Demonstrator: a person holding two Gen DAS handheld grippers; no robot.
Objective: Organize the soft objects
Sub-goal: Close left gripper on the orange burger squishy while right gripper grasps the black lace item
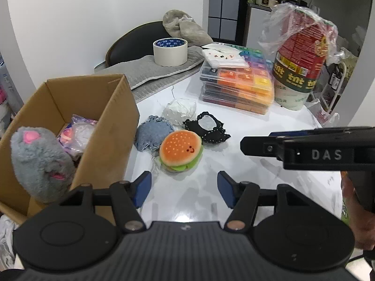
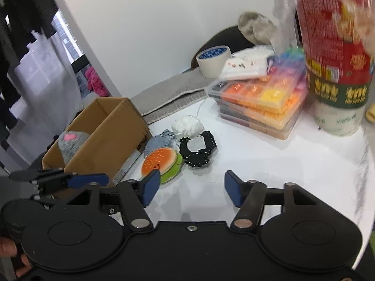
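— Blue-padded, both empty? 
— Yes: left gripper point(image 1: 184, 188) and right gripper point(image 2: 192, 188) gape over the white table point(image 1: 257, 187).
— The plush hamburger point(image 1: 180, 151)?
— Orange bun, green lettuce, beside the cardboard box point(image 1: 110, 128) holding a grey plush point(image 1: 39, 161).

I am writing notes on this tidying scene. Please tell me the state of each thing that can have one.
Cardboard box: open, partly filled.
Grey plush: in the box, sticking out.
Burger plush: on the table, outside the box.
Black scrunchie: on the table.
Left gripper: open, empty.
Right gripper: open, empty.
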